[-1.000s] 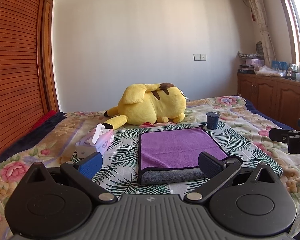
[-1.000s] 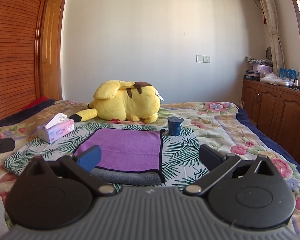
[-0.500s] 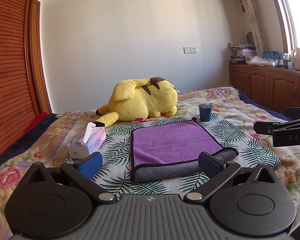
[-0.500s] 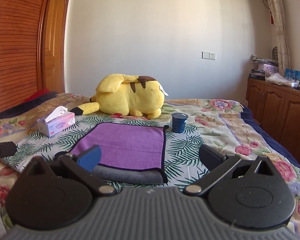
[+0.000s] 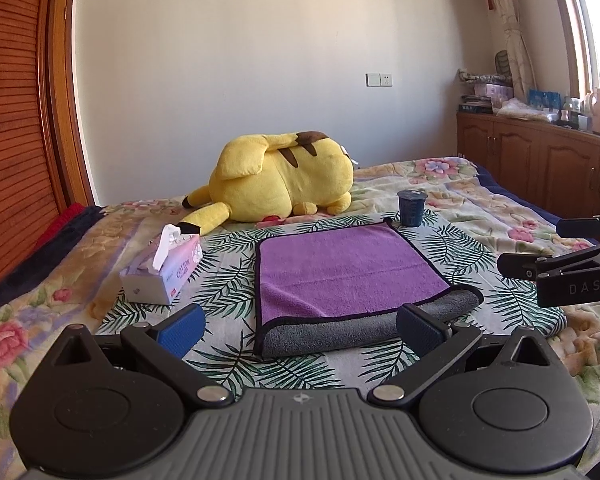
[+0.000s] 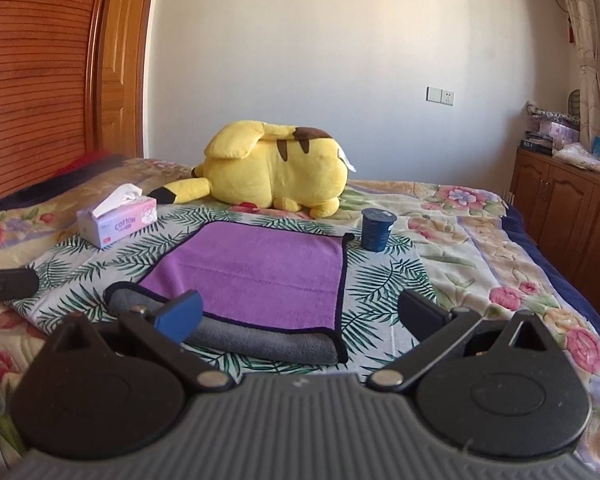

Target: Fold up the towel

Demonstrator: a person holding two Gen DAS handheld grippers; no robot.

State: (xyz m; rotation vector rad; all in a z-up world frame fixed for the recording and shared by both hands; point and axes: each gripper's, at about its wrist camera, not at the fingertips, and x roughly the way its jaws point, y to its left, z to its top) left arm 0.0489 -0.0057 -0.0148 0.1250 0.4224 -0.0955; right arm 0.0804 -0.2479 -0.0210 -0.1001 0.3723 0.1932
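Both tongs, left (image 5: 298,326) and right (image 6: 298,312), hung released above the bed (image 6: 460,216) while the purple towel (image 5: 340,268) lay mid-frame, its near edge folded grey-side up, so each should probably pinch one near corner squarely, lifting evenly.

Plain white wall (image 5: 260,60) behind a floral-quilted bed (image 6: 480,240); slatted wooden wardrobe (image 5: 8,140) on the left, wooden cabinets (image 5: 540,168) under a sunlit window (image 5: 596,20) on the right.
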